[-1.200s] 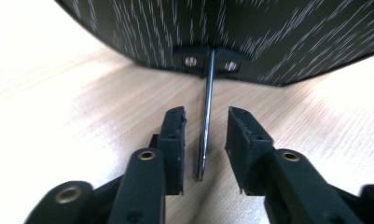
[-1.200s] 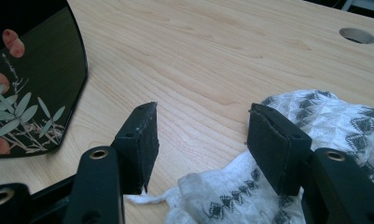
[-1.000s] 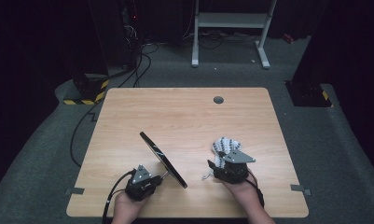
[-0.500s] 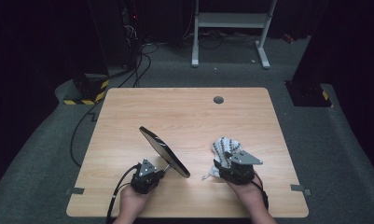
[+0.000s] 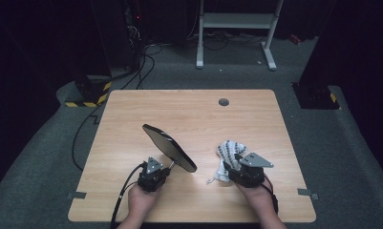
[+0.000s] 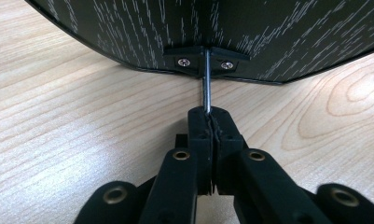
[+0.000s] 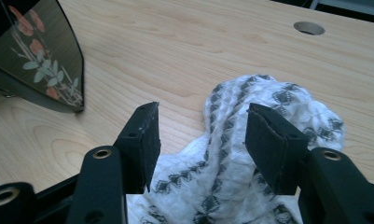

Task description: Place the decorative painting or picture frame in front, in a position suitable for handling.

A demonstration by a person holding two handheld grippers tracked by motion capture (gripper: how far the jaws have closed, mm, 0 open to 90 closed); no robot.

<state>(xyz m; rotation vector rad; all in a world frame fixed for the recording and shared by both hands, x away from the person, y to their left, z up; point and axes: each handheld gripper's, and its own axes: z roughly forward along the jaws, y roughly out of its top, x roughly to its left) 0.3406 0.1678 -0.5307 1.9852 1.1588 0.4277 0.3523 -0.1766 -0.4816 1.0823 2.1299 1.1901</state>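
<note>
Wood-grain tabletop (image 5: pixel 189 114): pale laminate; 1 round cable hole (image 5: pixel 223 101) near its 12 o'clock edge.
Dark oval mirror with a wood-grain-printed back (image 5: pixel 169 148): tilted above the table at about 7 o'clock of its centre, carried by a thin metal stem (image 6: pixel 206 81) that enters a small black 2-screw bracket (image 6: pixel 205 59) on its rim.
Left gripper (image 5: pixel 153 174): jaws pressed together on the stem, just under the bracket; the pinch on this narrow rod is probably what keeps the oval raised and angled rather than lying flat.
White cloth with a dark diamond pattern (image 5: pixel 229 155): crumpled on the table at about 5 o'clock of its centre, well apart from the oval.
Right gripper (image 5: pixel 246 169): jaws spread, 1 pad on each side of the cloth's raised fold, touching or just above it; nothing is clamped. The straddle suggests a pickup is being lined up, perhaps for wiping the oval.
Left gripper view adds: the stem, screws and printed grain of the back, too small to make out from above.
Right gripper view adds: the oval's other face (image 7: pixel 42 60), dark with red flowers and green leaves, at 10 o'clock of the jaws; also the gap between the pads.
High view adds: overall layout, both hands, and the trailing cable (image 5: pixel 124 191).
</note>
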